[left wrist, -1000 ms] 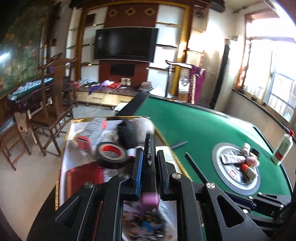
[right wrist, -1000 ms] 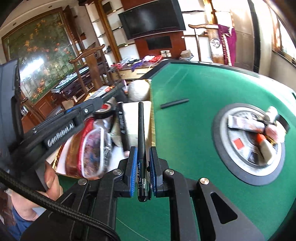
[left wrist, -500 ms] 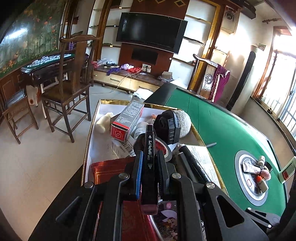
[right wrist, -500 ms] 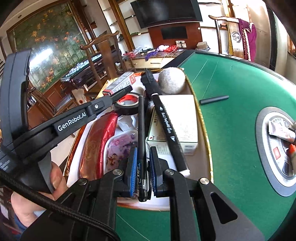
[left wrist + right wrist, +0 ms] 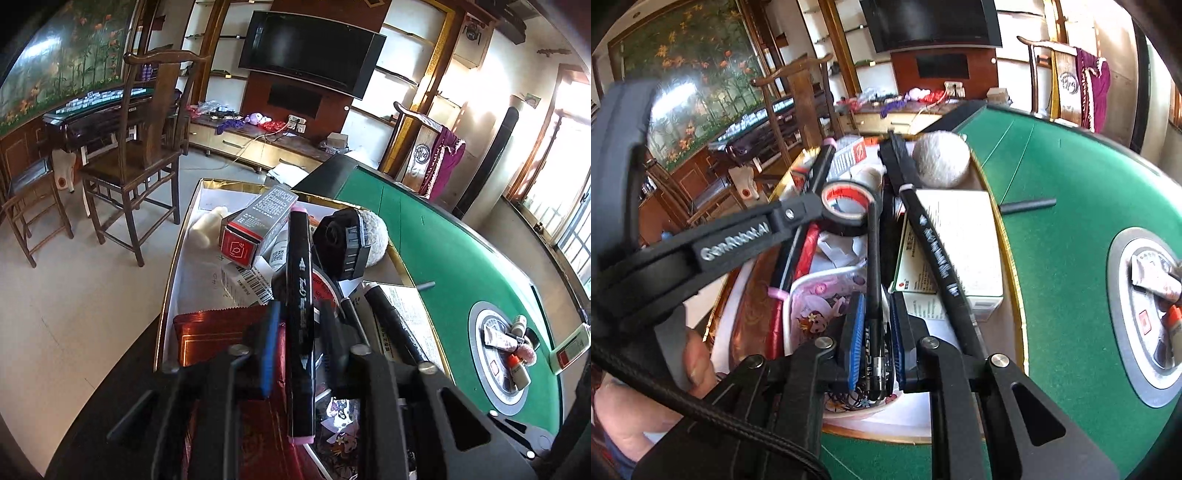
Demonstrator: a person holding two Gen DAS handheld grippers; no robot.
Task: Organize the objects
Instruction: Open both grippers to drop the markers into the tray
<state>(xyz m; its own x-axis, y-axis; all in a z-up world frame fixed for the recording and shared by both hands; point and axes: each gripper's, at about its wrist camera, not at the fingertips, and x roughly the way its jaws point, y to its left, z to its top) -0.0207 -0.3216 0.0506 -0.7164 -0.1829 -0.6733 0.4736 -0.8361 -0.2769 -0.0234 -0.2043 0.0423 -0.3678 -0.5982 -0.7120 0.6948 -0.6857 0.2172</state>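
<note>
Left claw opening around black marker, right claw clamping pen.

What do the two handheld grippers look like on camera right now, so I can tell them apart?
Both are matte black plastic with silver screws at the finger pivots and blue ribbed pads inside the fingers. The left gripper carries white "GenRobot.AI" lettering on its side, readable in the right wrist view, where a braided black cable crosses the lower left corner. The right gripper looks the same.
</note>
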